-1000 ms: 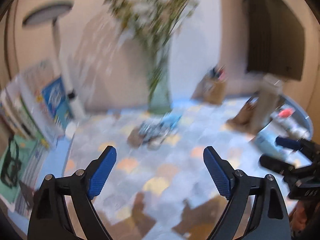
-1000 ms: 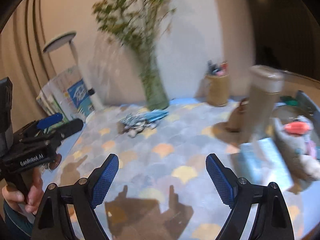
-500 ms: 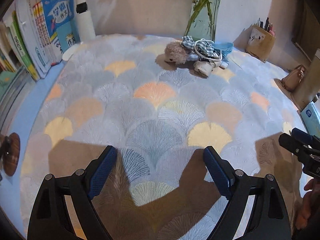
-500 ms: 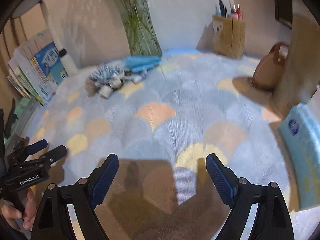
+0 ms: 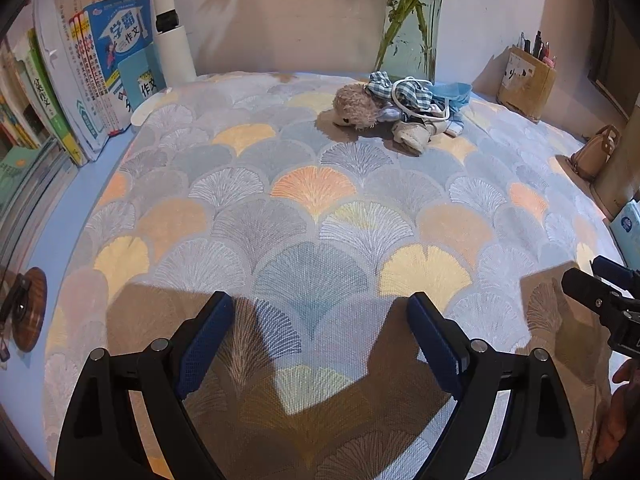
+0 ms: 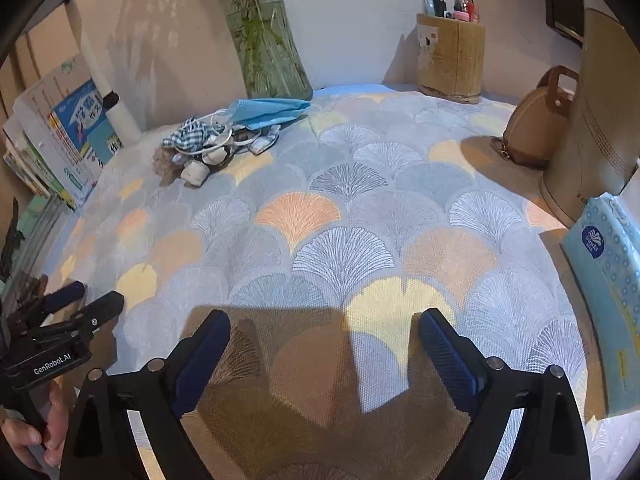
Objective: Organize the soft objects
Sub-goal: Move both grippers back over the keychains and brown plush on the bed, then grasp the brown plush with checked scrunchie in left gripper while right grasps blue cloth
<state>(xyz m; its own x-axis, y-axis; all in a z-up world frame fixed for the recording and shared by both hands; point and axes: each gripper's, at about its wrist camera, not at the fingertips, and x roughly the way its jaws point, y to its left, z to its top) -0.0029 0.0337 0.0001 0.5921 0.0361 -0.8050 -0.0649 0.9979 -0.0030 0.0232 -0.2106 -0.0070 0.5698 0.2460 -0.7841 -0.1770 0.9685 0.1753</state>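
Note:
A small plush toy (image 5: 358, 109) with a checked cloth bow (image 5: 404, 92) lies on its side at the far end of the patterned cloth, by the vase. A blue face mask (image 5: 454, 94) lies against it; in the right wrist view the mask (image 6: 266, 111) sits behind the plush toy (image 6: 192, 160). My left gripper (image 5: 320, 336) is open and empty, low over the near part of the cloth. My right gripper (image 6: 324, 344) is open and empty, also near the front edge. Both are far from the pile.
A glass vase (image 6: 268, 52) with green stems stands behind the pile. Books (image 5: 92, 72) and a white lamp post (image 5: 172, 36) line the left. A pen holder (image 6: 450, 58), a tan handbag (image 6: 536, 120), a beige appliance (image 6: 600, 120) and a tissue pack (image 6: 608, 280) stand on the right.
Both cameras have tilted down from the wall and vase toward the cloth and steadied. The grippers stay open. The pile has not moved.

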